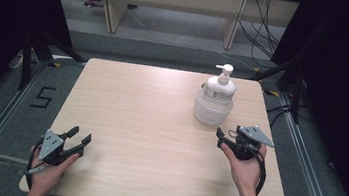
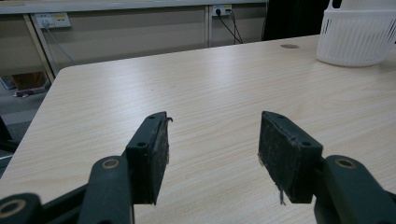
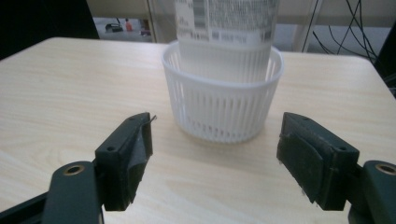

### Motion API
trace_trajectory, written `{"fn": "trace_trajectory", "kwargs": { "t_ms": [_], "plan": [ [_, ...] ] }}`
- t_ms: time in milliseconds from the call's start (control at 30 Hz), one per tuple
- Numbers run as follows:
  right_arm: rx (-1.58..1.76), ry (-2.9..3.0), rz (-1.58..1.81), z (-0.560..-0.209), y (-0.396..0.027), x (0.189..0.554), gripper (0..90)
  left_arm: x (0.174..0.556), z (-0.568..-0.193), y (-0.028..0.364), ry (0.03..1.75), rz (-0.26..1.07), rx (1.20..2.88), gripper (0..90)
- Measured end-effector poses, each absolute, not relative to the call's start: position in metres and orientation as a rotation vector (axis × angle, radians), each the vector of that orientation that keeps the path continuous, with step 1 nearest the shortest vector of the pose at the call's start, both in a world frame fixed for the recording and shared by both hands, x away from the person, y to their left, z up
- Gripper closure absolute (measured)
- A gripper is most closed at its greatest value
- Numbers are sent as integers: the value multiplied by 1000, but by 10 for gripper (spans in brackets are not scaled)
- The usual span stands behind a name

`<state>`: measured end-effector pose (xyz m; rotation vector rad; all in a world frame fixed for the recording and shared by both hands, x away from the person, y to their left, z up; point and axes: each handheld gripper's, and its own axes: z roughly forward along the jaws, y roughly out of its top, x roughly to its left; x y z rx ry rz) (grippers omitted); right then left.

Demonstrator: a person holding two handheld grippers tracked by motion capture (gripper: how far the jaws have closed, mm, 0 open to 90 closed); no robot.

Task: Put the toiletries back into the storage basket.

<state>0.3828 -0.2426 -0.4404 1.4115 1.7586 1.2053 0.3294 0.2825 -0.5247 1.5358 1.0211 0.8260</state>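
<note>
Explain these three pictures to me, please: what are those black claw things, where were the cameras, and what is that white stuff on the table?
No robot here: a person sits at a wooden table and holds a hand-held two-jaw gripper in each hand. The high view looks down from above the person. There the left gripper is near the table's front left corner, and the right gripper is just in front of the white things.

The other two pictures come from small cameras riding on the grippers, looking out between their black jaws. In both, the jaws stand apart with only bare table between them, so neither holds anything.

On the table sits a white slotted basket, and a white pump bottle stands inside it. The right gripper view shows the basket straight ahead of the open jaws; the left gripper view catches it at the upper right.
</note>
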Motion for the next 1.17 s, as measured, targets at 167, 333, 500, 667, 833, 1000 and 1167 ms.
{"fn": "trace_trajectory", "kwargs": {
  "t_ms": [167, 333, 500, 667, 833, 1000, 1167],
  "plan": [
    [1390, 1787, 1187, -466, -252, 374, 279, 329, -525, 282, 1021, 827, 1535, 424],
    [1395, 1789, 1193, -482, -259, 367, 283, 329, -525, 282, 1024, 826, 1534, 423],
    [1393, 1796, 1217, -496, -262, 361, 288, 329, -525, 282, 1027, 825, 1532, 423],
    [1427, 1768, 1220, -510, -262, 356, 287, 329, -525, 282, 1028, 824, 1531, 423],
    [1398, 1733, 1236, -513, -262, 354, 286, 329, -525, 283, 1026, 824, 1533, 423],
    [1377, 1725, 1232, -513, -262, 353, 284, 330, -525, 283, 1025, 822, 1532, 423],
    [1362, 1712, 1226, -513, -265, 353, 277, 330, -525, 283, 1031, 817, 1525, 422]
  ]
}}
